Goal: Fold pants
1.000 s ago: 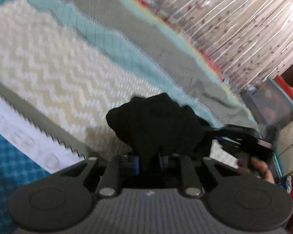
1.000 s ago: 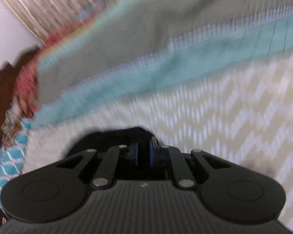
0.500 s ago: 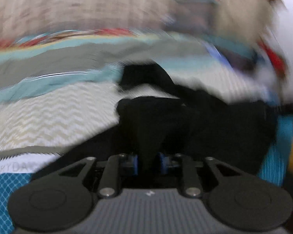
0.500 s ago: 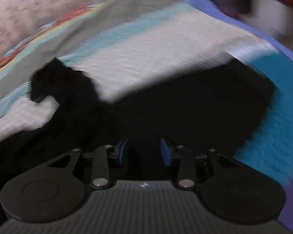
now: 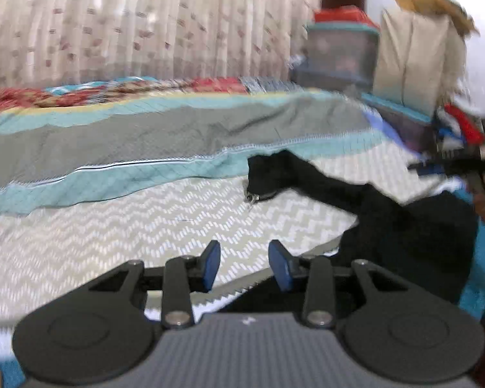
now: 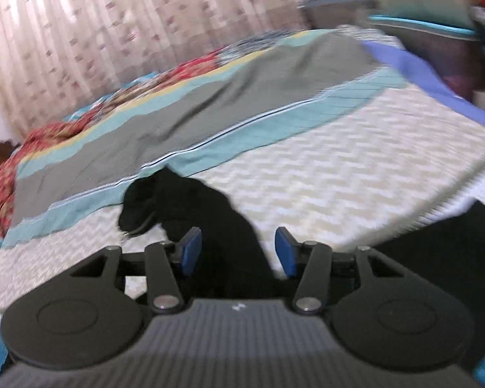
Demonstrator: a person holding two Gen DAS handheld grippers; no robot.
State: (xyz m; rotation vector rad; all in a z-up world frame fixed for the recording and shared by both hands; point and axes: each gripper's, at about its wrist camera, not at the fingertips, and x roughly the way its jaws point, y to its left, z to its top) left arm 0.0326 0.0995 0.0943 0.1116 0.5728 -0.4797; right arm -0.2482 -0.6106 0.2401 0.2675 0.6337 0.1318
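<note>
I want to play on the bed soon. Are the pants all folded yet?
Not yet. The black pants have been dropped on the bed cover, with one end still sticking out and nothing folded neatly. Both the left gripper and right gripper have just been opening and hold nothing. Spreading the pants flat and folding them is still left.

pants (image 5: 388, 213) | black; lying loose on the bed; one narrow end stretched onto the chevron cover; bulk bunched near the bed's edge
</note>
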